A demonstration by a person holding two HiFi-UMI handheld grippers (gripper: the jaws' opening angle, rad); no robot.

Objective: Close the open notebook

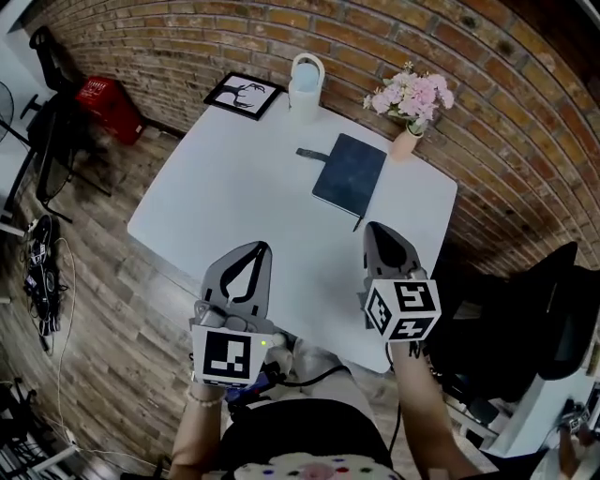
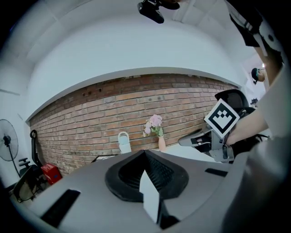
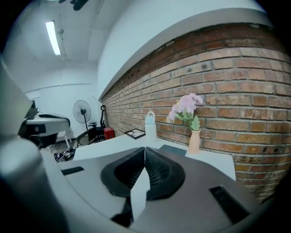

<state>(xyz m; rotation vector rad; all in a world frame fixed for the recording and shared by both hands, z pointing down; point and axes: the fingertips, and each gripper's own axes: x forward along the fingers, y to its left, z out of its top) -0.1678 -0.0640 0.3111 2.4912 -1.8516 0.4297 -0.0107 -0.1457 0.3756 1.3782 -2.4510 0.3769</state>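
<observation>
From the head view the notebook [image 1: 350, 173] lies on the white counter [image 1: 234, 187] with its dark blue cover up and no pages showing. It sits toward the far right part of the counter, just in front of the vase [image 1: 406, 143] of pink flowers [image 1: 412, 94]. A small dark strip [image 1: 309, 153] lies just beside its far left corner. A white jug [image 1: 306, 84] and a framed picture [image 1: 244, 94] stand along the far edge by the brick wall [image 1: 187, 28]. Only this view shows both tools together: the left hand-held gripper [image 1: 253, 246] and the right hand-held gripper [image 1: 375, 227] hang over the near edge, well apart from the notebook. The left gripper view looks level over the counter, so the notebook does not show in it. It shows that gripper's jaws pressed together with nothing between them, and the right gripper off to the side with its marker cube [image 2: 222, 116] in a person's hand. The right gripper view shows its own jaws likewise together and empty. Beyond them the notebook appears as a flat dark slab between the jug and the vase. A standing fan [image 3: 82, 109] shows far off beside the wall, where the head view shows only wood floor [image 1: 103, 309] and a red crate [image 1: 108, 103].
</observation>
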